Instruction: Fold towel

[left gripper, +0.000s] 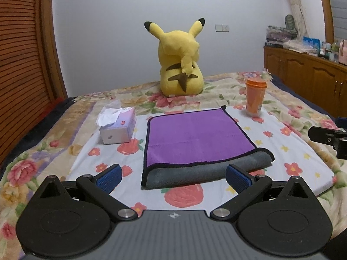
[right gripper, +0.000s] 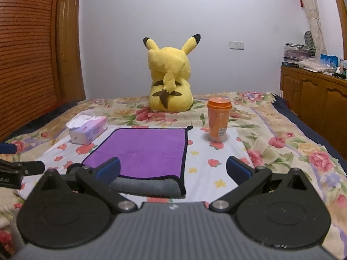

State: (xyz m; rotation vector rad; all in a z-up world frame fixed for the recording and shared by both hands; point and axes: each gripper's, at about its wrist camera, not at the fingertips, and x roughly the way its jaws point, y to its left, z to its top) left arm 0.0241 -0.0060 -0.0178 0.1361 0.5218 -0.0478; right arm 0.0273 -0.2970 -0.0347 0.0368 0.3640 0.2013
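Note:
A purple towel (left gripper: 195,137) with a black hem and a grey underside lies folded over on the flowered bed sheet (left gripper: 292,149); its grey fold runs along the near edge. It also shows in the right wrist view (right gripper: 147,151). My left gripper (left gripper: 173,176) is open and empty, just in front of the towel's near fold, not touching it. My right gripper (right gripper: 173,169) is open and empty, near the towel's near right corner. Part of the right gripper shows at the right edge of the left wrist view (left gripper: 329,139).
A tissue box (left gripper: 118,125) stands left of the towel. An orange lidded cup (left gripper: 256,96) stands at its far right. A yellow plush toy (left gripper: 180,60) sits behind. A wooden cabinet (left gripper: 308,73) runs along the right of the bed, a slatted wooden door (left gripper: 21,65) on the left.

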